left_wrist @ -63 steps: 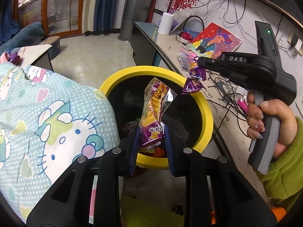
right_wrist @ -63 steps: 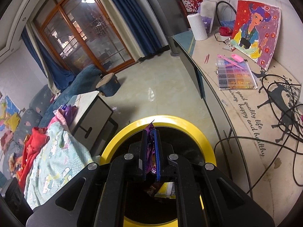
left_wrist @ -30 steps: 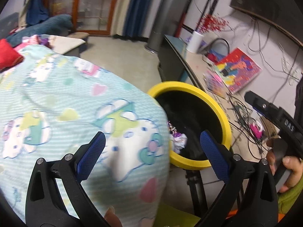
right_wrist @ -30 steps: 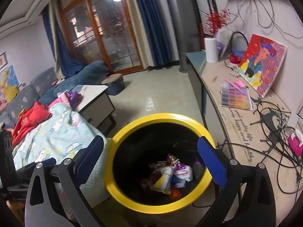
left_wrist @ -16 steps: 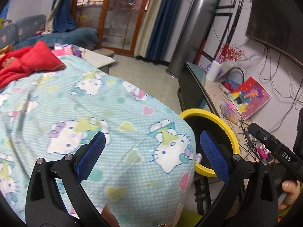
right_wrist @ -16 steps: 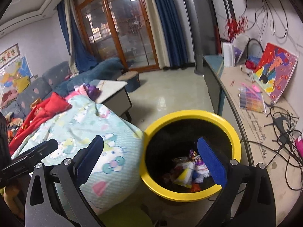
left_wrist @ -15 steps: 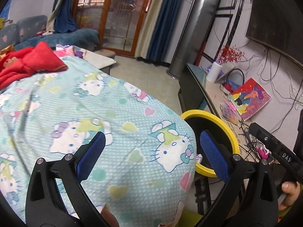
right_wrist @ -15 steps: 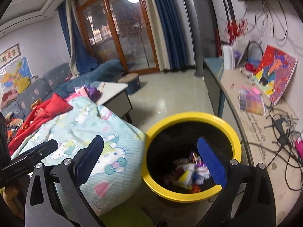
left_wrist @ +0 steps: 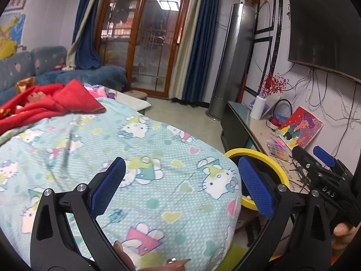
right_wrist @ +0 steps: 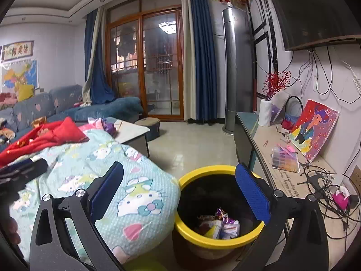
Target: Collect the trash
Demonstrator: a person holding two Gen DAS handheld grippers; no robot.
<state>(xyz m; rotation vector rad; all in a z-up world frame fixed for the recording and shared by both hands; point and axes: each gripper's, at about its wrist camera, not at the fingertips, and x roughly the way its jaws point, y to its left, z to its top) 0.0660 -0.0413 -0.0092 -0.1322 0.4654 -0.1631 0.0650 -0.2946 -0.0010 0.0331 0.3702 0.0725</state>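
My left claw [left_wrist: 181,186] is spread wide with nothing between its blue pads [left_wrist: 107,186], and it hangs over the pale blue cartoon-cat blanket [left_wrist: 144,149] on the bed. My right claw [right_wrist: 179,193] is just as wide and just as empty, held above and a little back from the yellow bin [right_wrist: 216,239]. The bin stands on the floor between the bed's edge and the long worktop [right_wrist: 291,180] by the wall. Down in the bin I see the trash: a small heap of crumpled wrappers [right_wrist: 218,224], white, yellow and purple, lying at the bottom. From the left camera only part of the bin's yellow rim [left_wrist: 259,152] shows past the blanket, and the right claw's black body [left_wrist: 325,180] sits beside it, a hand [left_wrist: 343,237] on its grip.
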